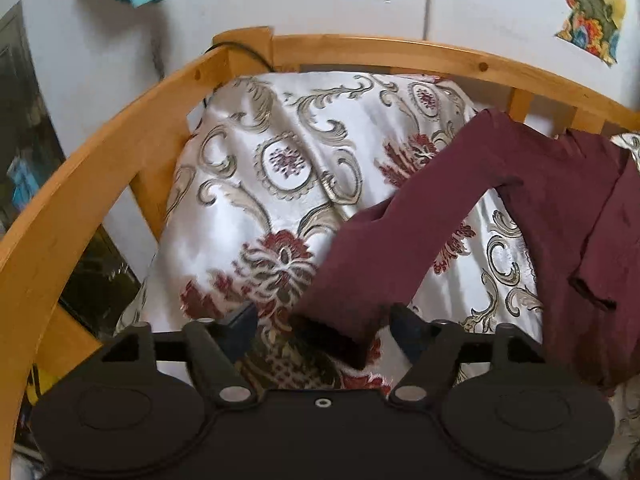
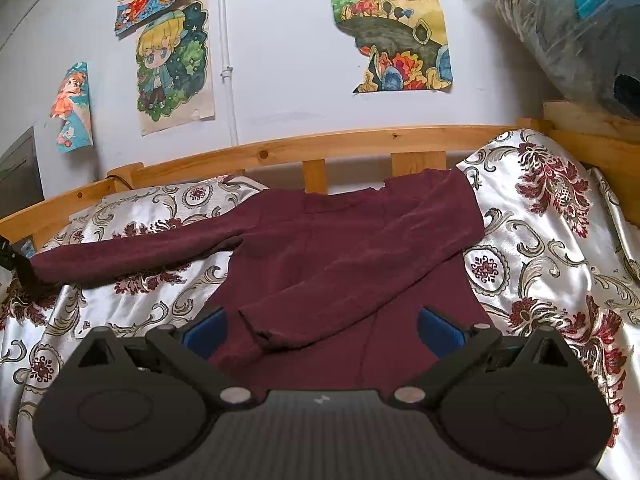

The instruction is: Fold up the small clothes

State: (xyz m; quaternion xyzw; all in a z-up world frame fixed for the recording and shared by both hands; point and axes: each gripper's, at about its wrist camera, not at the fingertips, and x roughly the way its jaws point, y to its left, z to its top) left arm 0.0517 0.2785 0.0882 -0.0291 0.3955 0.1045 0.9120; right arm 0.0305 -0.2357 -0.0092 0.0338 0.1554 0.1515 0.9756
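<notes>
A small maroon long-sleeved top lies flat on the patterned bedspread. Its right sleeve is folded across the body, cuff near my right gripper. Its left sleeve stretches out to the left. My right gripper is open, low over the top's lower body, blue pads on either side of the folded cuff. In the left wrist view the outstretched sleeve runs toward my left gripper, which is open with the cuff between its fingers. The left gripper's tip shows at the sleeve end.
A wooden bed rail runs along the back and curves round the left side. The wall behind carries several drawings. A plastic-wrapped bundle sits at the upper right. A black cable hangs over the rail corner.
</notes>
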